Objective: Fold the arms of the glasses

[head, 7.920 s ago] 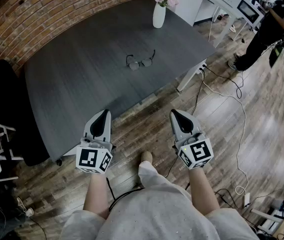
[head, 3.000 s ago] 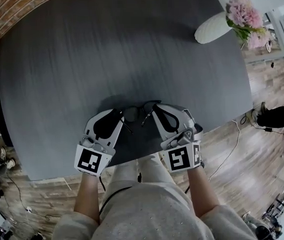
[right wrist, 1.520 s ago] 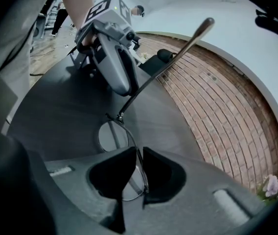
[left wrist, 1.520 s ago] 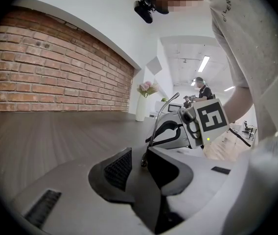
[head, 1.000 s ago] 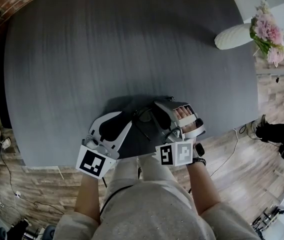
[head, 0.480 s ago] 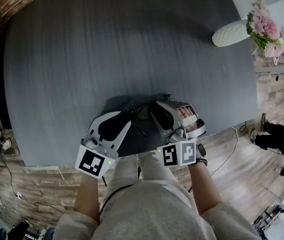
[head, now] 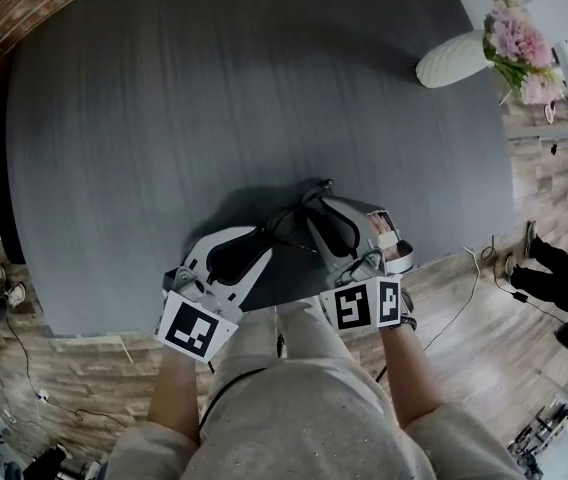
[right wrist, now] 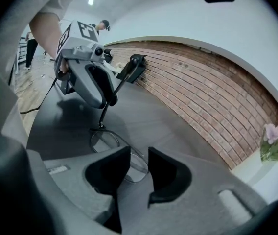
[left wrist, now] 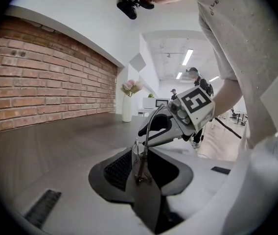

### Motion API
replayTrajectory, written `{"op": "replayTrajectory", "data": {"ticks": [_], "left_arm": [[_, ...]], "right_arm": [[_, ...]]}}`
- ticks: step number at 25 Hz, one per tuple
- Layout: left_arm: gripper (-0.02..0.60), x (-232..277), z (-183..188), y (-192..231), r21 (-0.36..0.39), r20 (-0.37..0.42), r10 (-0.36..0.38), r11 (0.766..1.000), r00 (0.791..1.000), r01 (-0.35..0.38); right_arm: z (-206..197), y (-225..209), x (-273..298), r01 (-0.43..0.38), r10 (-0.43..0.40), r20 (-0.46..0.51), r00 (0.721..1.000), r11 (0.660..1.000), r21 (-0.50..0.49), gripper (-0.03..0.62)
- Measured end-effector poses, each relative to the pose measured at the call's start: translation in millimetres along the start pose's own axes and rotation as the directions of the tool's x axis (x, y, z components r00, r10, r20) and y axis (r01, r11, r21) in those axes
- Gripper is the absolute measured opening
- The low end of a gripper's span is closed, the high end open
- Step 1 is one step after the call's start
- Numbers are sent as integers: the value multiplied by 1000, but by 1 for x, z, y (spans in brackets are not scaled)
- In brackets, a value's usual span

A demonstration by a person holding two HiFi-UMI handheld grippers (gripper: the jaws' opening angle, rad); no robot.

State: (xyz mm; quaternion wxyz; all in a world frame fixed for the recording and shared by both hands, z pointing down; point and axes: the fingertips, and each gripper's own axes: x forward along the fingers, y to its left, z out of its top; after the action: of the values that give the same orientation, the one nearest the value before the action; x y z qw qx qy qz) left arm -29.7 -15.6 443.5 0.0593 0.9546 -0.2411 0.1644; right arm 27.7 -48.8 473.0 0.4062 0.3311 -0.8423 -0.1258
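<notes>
Left hand-held gripper [left wrist: 141,168] — apparently clamped

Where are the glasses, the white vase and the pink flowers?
glasses [right wrist: 105,141]: right gripper view, on one lens.
vase [head: 452,60]: head view, on its white body.
flowers [head: 520,48]: head view, on the pink blooms.

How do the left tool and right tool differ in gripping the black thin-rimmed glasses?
The left tool has its jaws together on the raised arm of the black thin-rimmed glasses; the right tool has its jaws apart, a lens showing in the gap. The left tool slants rightward, the right tool leftward. Both meet at the glasses, near the dark grey table's front edge.
</notes>
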Motion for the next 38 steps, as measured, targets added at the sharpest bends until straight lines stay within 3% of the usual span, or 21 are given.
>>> {"op": "replayTrajectory", "data": {"ticks": [11, 16, 21, 31, 38], "left_arm": [[92, 18, -10, -5, 12, -63, 4, 1000, 998, -3], [31, 24, -4, -3, 36, -51, 11, 999, 999, -9], [23, 31, -5, 0, 63, -80, -6, 998, 997, 11], [23, 51, -12, -3, 120, -187, -38, 991, 982, 61], [23, 60, -26, -3, 204, -261, -13, 977, 965, 68]], "right_arm": [[-9, 0, -6, 5, -5, 1, 1000, 999, 36, 107], [-17, -5, -11, 18, -18, -2, 1000, 998, 60, 107], [-24, -10, -15, 29, -28, -2, 1000, 996, 89, 107], [-36, -20, -22, 44, -44, -5, 999, 988, 148, 106], [-46, -21, -24, 50, -47, -26, 999, 985, 164, 106]]}}
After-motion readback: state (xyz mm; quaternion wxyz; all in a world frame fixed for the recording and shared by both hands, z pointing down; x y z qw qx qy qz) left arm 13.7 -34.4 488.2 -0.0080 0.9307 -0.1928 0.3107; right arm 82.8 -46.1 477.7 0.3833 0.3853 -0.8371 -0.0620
